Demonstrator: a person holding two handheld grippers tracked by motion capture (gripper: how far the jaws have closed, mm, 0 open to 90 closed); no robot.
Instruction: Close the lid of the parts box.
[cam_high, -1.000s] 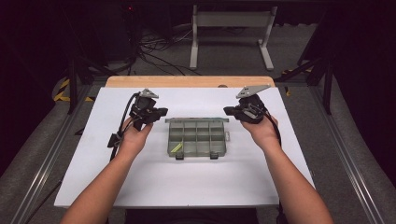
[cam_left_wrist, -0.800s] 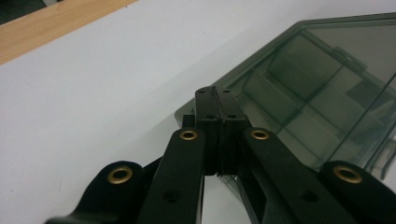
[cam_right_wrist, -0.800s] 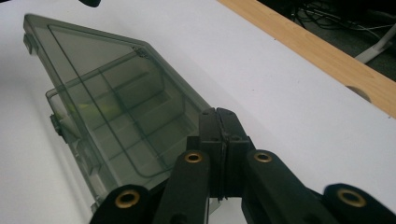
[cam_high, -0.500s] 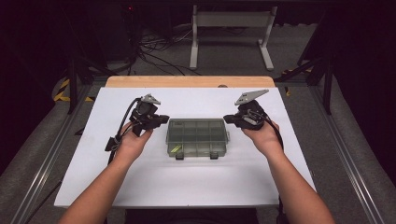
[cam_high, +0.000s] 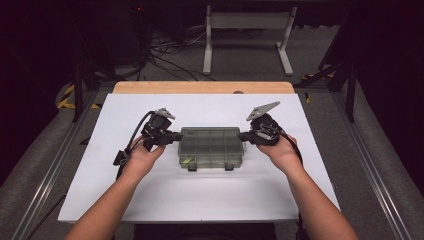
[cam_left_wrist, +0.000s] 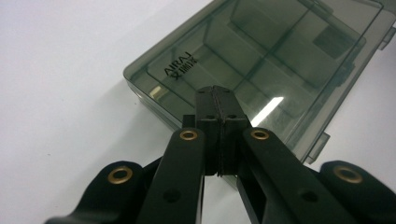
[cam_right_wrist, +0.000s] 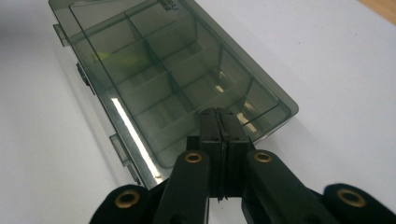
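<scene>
A smoked-plastic compartment box (cam_high: 211, 147) lies flat, lid down, at the middle of the white counter (cam_high: 200, 200), flanked by a person's two hand-held tools. The left gripper (cam_high: 176, 137) meets the box's left short end and the right gripper (cam_high: 243, 136) its right short end, each with its fingers pressed together and nothing pinched between them. In the left gripper view the joined fingertips (cam_left_wrist: 215, 100) rest on or just above the lid near that end; whether they actually touch cannot be told. The right gripper view shows the same at the opposite end, the fingertips (cam_right_wrist: 217, 122) over the lid's edge. The box looks light and rigid, a thin translucent shell with moulded dividers, its glossy lid likely to be slippery under hard pads; a small yellow-green item (cam_high: 187, 161) lies in a front-left compartment and could rattle if the box is tipped. The safest hold would probably be across the short end walls or the lid's rim, not the flat top. Two latch tabs (cam_high: 229, 166) sit along the near long edge and appear unfastened or only lightly seated.
</scene>
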